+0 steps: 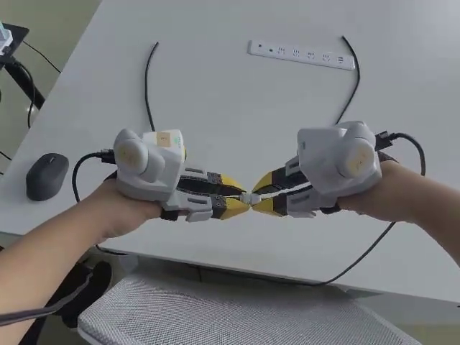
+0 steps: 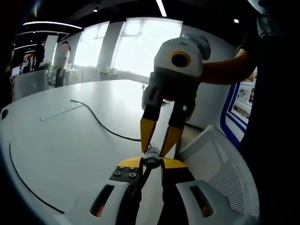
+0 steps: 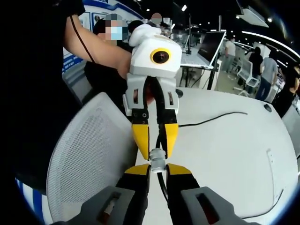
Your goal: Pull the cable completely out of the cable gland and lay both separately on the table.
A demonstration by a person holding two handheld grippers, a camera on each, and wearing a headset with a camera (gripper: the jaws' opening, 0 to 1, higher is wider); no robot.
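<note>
You are holding the left gripper (image 1: 242, 200) and the right gripper (image 1: 259, 198) tip to tip over the near part of the table (image 1: 215, 108), not far in from its near edge, with the mesh chair (image 1: 215, 309) just below and nearer to you. The small pale gland (image 1: 251, 197) is sitting right where the yellow tips are meeting. In the left gripper view your left jaws are clenching on the gland (image 2: 151, 159). In the right gripper view your right jaws are pinching its other end (image 3: 157, 159), and the black cable (image 3: 162, 183) is running back between them. Beyond the grippers a wide stretch of bare tabletop is lying open as far as the power strip (image 1: 302, 55) at the far side. A loose black cord (image 1: 147, 79) is trailing across the far left, well apart from the grippers. The mouse (image 1: 47, 175) is resting at the near left, close to the table's left edge and clear of your left hand.
</note>
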